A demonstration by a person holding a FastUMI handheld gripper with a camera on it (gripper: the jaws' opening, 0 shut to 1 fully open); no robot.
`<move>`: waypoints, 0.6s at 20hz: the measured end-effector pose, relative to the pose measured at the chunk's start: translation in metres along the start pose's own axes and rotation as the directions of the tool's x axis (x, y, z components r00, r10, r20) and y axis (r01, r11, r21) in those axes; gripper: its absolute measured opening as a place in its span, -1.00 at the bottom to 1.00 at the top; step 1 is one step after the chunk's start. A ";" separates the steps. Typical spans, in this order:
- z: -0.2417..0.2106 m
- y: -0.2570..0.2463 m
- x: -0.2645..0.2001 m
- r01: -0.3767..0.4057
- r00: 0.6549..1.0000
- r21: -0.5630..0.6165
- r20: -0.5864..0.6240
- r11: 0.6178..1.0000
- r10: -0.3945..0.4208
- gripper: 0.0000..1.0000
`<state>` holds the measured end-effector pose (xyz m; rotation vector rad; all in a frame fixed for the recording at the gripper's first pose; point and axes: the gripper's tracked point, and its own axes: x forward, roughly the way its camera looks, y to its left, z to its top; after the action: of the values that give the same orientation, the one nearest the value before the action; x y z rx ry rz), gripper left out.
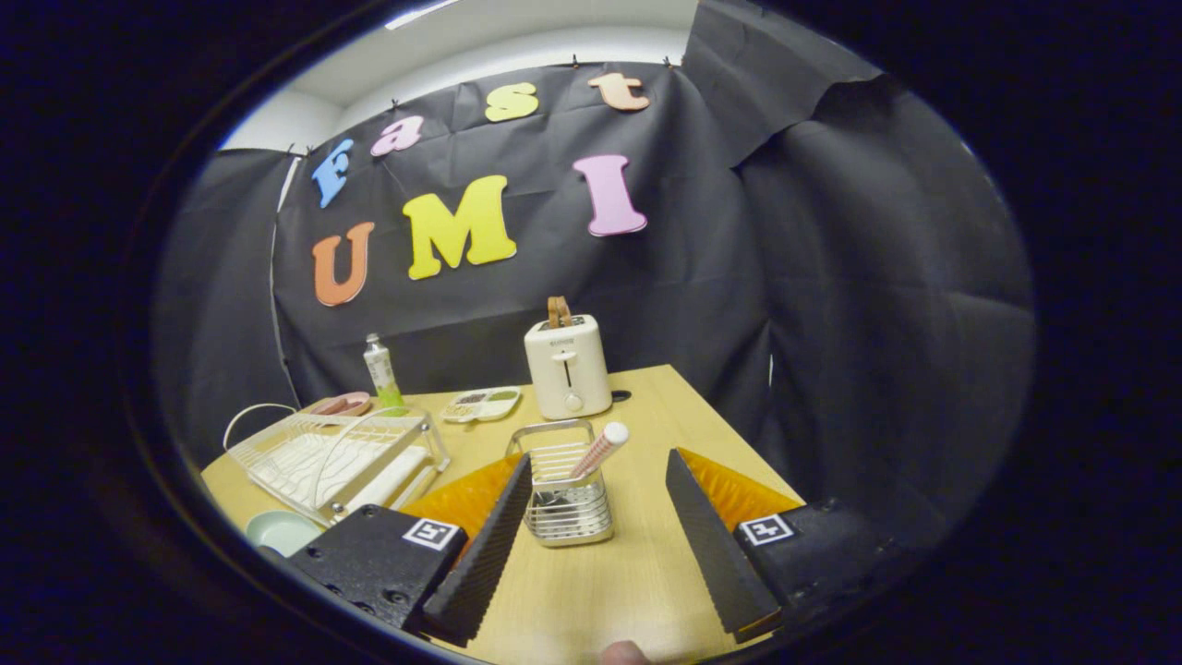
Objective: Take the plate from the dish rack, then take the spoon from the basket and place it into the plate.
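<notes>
The hand-held gripper (pixel 600 545) was found wide open and holding nothing, its fingers spread to either side of the wire basket (pixel 565 494) on the counter (pixel 646 406). The basket stood between the fingers and slightly ahead of them, nearer the left finger, which appeared to touch or almost touch its side; contact could not be confirmed. The spoon (pixel 598 450) was seen upright in the basket, its handle leaning toward the right finger and rising above the rim. A pale green plate (pixel 282 531) was noted flat on the counter beside the left finger, just in front of the dish rack (pixel 337 462); the rack held no plate that could be made out. The plate step was therefore judged complete, with the spoon still to be taken.

Risks were recorded as follows. The slim, tilted handle could be missed or could pivot if the fingers closed off-centre. The light basket could be pushed or tipped by the left finger during the approach. The spoon's bowl could catch on the wires and lift the basket with it. A toaster (pixel 567 367) stood beyond the basket, well apart
</notes>
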<state>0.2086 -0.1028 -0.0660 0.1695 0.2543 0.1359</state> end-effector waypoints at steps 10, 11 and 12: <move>0.001 0.018 0.035 -0.052 0.997 0.053 -0.048 0.997 0.055 -0.11; 0.001 0.019 0.036 -0.055 0.997 0.067 -0.051 0.996 0.058 -0.24; 0.002 0.022 0.034 -0.069 0.996 0.090 -0.052 0.994 0.073 -0.44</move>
<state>0.2389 -0.0768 -0.0679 0.2624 0.3097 0.2004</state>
